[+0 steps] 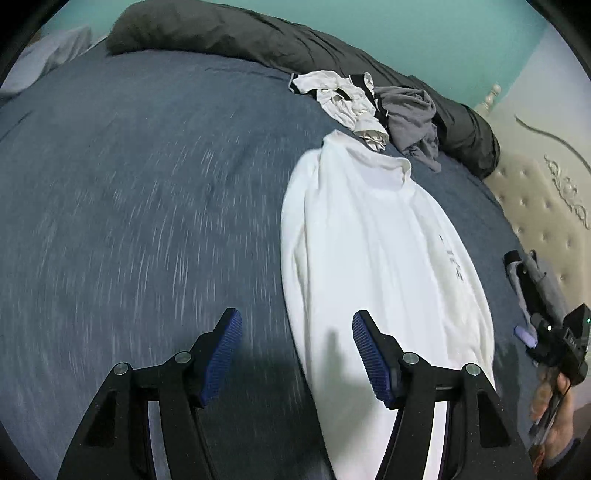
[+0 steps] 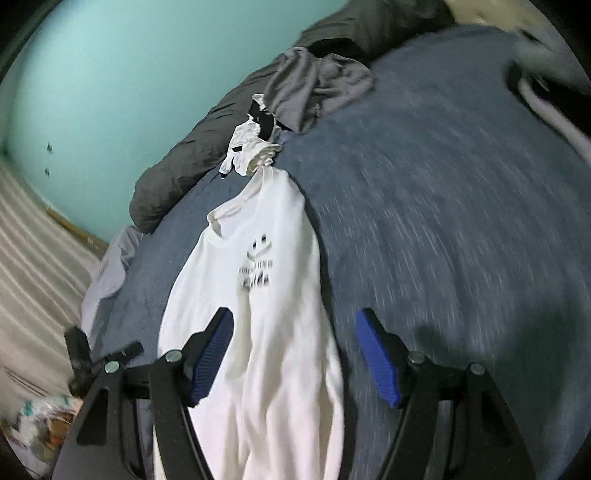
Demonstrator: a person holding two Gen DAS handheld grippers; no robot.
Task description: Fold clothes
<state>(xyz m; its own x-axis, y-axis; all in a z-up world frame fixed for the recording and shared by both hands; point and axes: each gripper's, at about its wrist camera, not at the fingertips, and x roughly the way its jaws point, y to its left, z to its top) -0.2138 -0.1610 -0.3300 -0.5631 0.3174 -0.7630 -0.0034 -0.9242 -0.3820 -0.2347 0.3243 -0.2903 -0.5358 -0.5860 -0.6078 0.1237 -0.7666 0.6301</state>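
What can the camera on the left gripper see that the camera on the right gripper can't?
Only the left wrist view shows the cream padded headboard, the person's hand and the right gripper from outside.

Only the right wrist view shows the striped floor beside the bed and the black print on the shirt's chest face-on.

Both show the white shirt laid long on the blue bedspread, the crumpled white-and-black garment, the grey garment, the dark blanket and the teal wall. In each view its own gripper's blue pads stand apart, gripping nothing.
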